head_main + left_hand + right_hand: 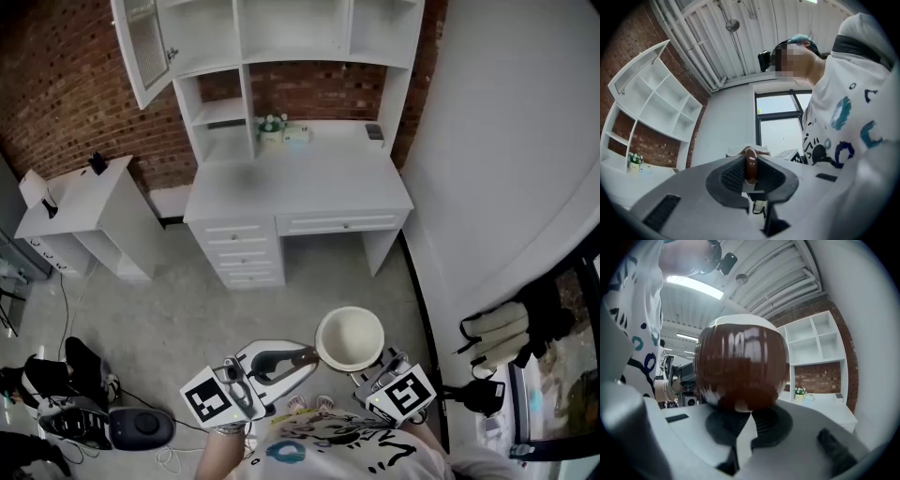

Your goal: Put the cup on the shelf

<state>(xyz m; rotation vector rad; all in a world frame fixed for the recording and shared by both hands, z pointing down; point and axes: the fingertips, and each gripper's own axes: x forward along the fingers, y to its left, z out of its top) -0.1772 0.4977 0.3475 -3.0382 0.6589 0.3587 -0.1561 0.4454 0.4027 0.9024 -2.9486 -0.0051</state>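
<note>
The cup point(350, 339), glossy brown outside and cream inside, is upright in front of the person, between both grippers. My left gripper point(305, 357) comes in from the left, and its pads point(733, 176) are shut on the cup's brown handle point(750, 161). My right gripper point(364, 372) sits under the cup point(740, 369), with its jaws closed at the cup's foot point(739, 406). The white shelves point(220, 111) stand on the desk, far ahead across the floor, and also show as open white shelves point(813, 341) in the right gripper view.
A white desk point(300, 183) carries a small flower pot point(271, 131) and a dark item point(374, 132). A cabinet door point(141, 47) hangs open at the upper left. A low white cabinet point(84, 211) stands to the left, and a dark bag point(141, 427) lies on the floor.
</note>
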